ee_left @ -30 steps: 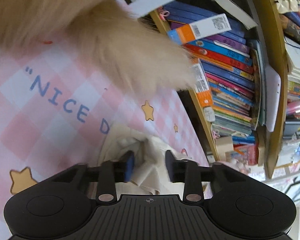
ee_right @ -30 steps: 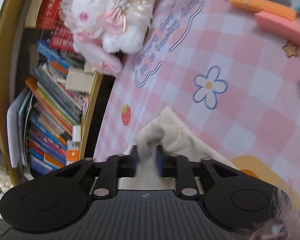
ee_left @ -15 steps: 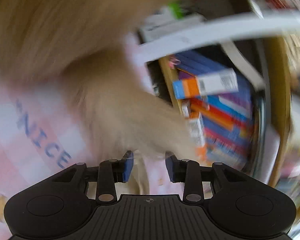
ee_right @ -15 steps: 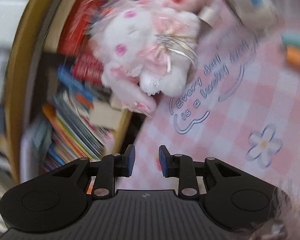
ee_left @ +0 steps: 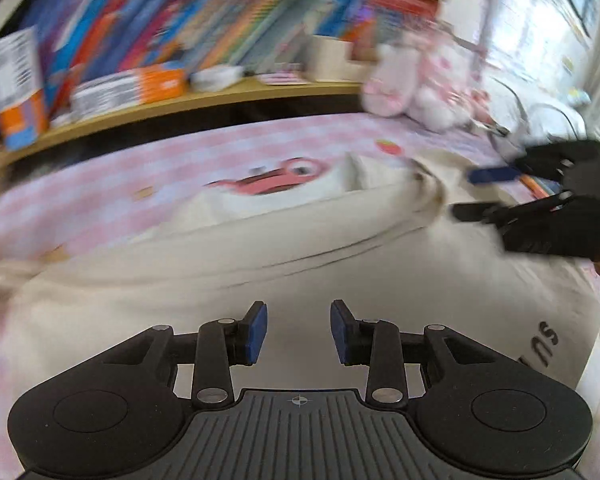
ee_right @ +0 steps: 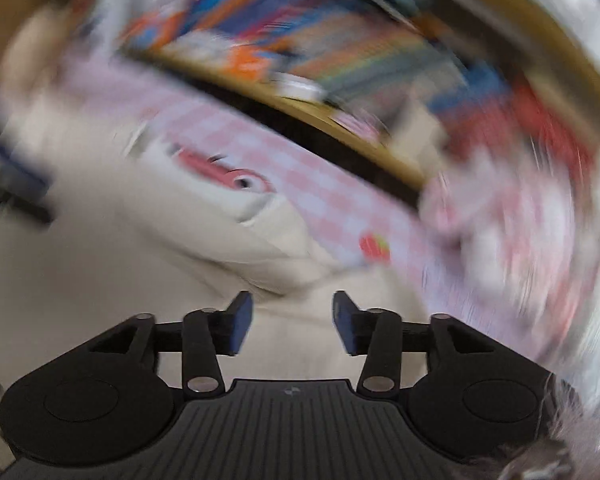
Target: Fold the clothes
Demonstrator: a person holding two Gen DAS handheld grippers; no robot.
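Two grippers hang over a cream garment [ee_left: 284, 240], and neither grips anything. The left gripper [ee_left: 298, 332] has its jaws apart with only bare cloth showing in the gap below them; whether they touch the fabric cannot be told. The right gripper [ee_right: 292, 322] also has its jaws apart, having just been opening, with nothing between them but the cream cloth beneath. In the left wrist view the right gripper appears at the far right edge, its blue-padded fingers [ee_left: 496, 175] spread beside a bunched fold of the garment. The garment lies spread across a pink checked tablecloth [ee_left: 100, 188] printed with a red strawberry [ee_right: 374, 248] and a pink cartoon figure [ee_left: 284, 178]; dark lettering shows near the garment's right edge. Beyond the table, a wooden bookshelf [ee_left: 180, 100] packed with colourful books [ee_left: 160, 32] runs along the back, and a pink-and-white plush toy [ee_left: 412, 84] sits at the table's far right corner. Both views are blurred.
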